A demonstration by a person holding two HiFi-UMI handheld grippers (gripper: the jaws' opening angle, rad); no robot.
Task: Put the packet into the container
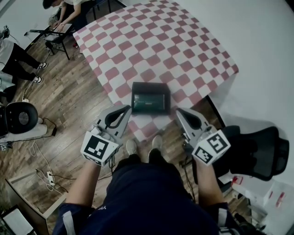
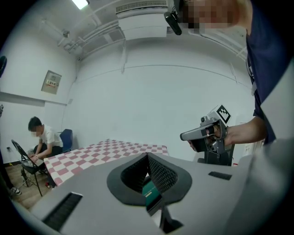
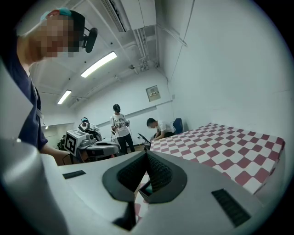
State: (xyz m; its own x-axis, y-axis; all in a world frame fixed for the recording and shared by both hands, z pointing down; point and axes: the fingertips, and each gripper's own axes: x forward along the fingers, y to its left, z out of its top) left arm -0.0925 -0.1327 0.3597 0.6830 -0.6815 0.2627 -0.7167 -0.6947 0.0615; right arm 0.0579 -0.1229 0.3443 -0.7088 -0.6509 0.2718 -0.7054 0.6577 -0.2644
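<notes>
A black rectangular container (image 1: 150,86) sits at the near edge of the table with the red-and-white checked cloth (image 1: 156,41). A dark green packet (image 1: 149,100) lies flat inside it. My left gripper (image 1: 125,110) hangs just left of the container's near corner, its jaws shut on nothing. To the container's right, my right gripper (image 1: 180,112) also has its jaws together and empty. In the left gripper view a strip of the green packet (image 2: 149,190) shows below the closed tips of the left gripper (image 2: 148,156). The right gripper (image 3: 146,153) looks over the cloth.
A black office chair (image 1: 259,151) stands right of me, a round black stool (image 1: 20,117) to the left. Cables and a power strip (image 1: 49,176) lie on the wood floor. People (image 1: 69,11) sit and stand beyond the table's far left corner.
</notes>
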